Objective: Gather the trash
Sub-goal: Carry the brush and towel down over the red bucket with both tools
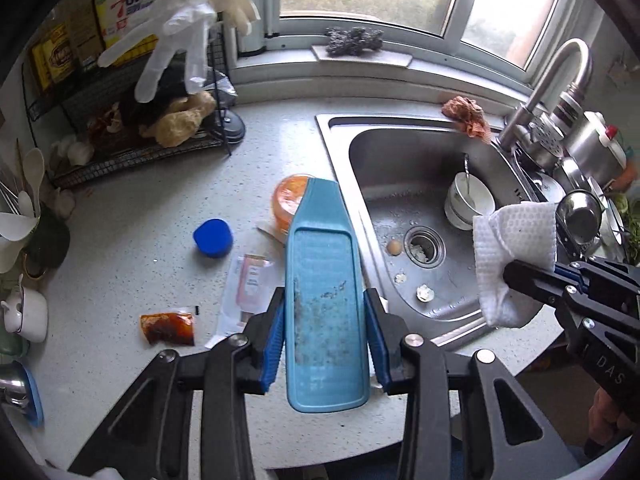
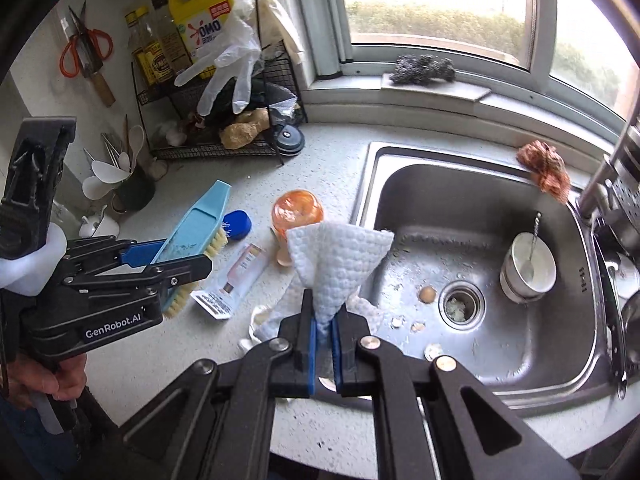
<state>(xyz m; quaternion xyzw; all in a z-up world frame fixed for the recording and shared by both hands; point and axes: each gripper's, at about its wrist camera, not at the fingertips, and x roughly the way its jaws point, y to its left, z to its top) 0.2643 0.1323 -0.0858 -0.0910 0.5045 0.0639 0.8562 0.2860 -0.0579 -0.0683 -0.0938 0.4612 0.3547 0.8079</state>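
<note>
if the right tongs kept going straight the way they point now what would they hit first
Probably the countertop near the orange lid, just left of the sink. The white cloth they grip hides part of that line, so depth is uncertain.

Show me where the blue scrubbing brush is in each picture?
Left wrist view: the blue brush fills the lower middle, clamped between the left gripper.
Right wrist view: the brush sits at the left, tilted, bristles down, held by the left gripper.
Shared landmark: the orange cup on the counter beside the sink.
</note>
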